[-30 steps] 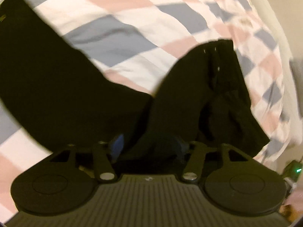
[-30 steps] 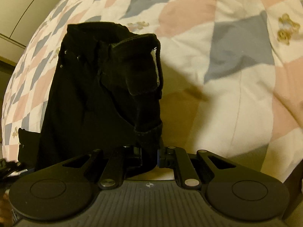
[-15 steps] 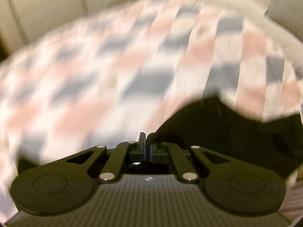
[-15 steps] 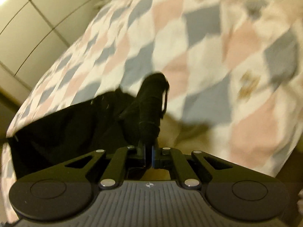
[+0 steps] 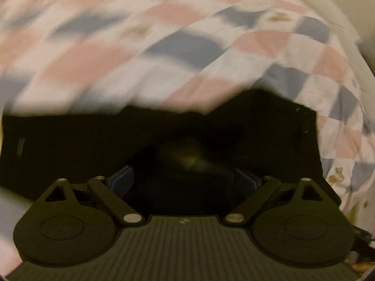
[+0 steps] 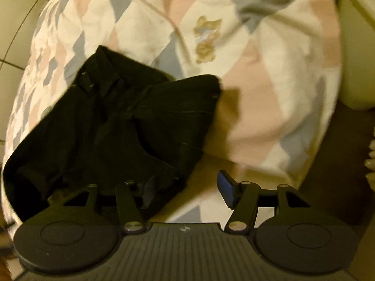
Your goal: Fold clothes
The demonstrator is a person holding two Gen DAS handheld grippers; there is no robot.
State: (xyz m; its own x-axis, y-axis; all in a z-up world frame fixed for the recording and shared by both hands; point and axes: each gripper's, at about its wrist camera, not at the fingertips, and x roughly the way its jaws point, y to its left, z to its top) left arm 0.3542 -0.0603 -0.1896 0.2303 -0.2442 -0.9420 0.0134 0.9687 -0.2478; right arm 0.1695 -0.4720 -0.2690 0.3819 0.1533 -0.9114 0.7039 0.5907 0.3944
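Right up close on the left wrist view, the left gripper (image 5: 187, 180) has its jaws spread wide, blue pads (image 5: 123, 179) showing at either side, nothing pinched between them. Dark cloth fills the gap beyond the fingertips, but whether it touches them is lost in blur. That cloth is the black trousers (image 5: 93, 145), a broad dark band lying across the checked quilt (image 5: 164, 46) just ahead of the gripper. At the band's right end, small pale rivets and a seam line mark what looks like the waistband corner (image 5: 304, 121).

Over on the right wrist view, the right gripper (image 6: 187, 187) is released as well, fingers well apart. Its blue pad (image 6: 226, 186) on the right side hangs over bare quilt (image 6: 269, 93), while the opposite finger sits against the edge of the black trousers (image 6: 117, 126). There the garment lies crumpled, doubled over on itself, belt loops (image 6: 86, 82) at the far upper edge, a folded flap reaching toward the gripper's near side.

Beyond the trousers, the quilt runs on in pink, grey-blue and white diamonds, with a little bear print (image 6: 206, 39) further out. Past the quilt's far left edge, pale panelled wall (image 6: 14, 11) shows.
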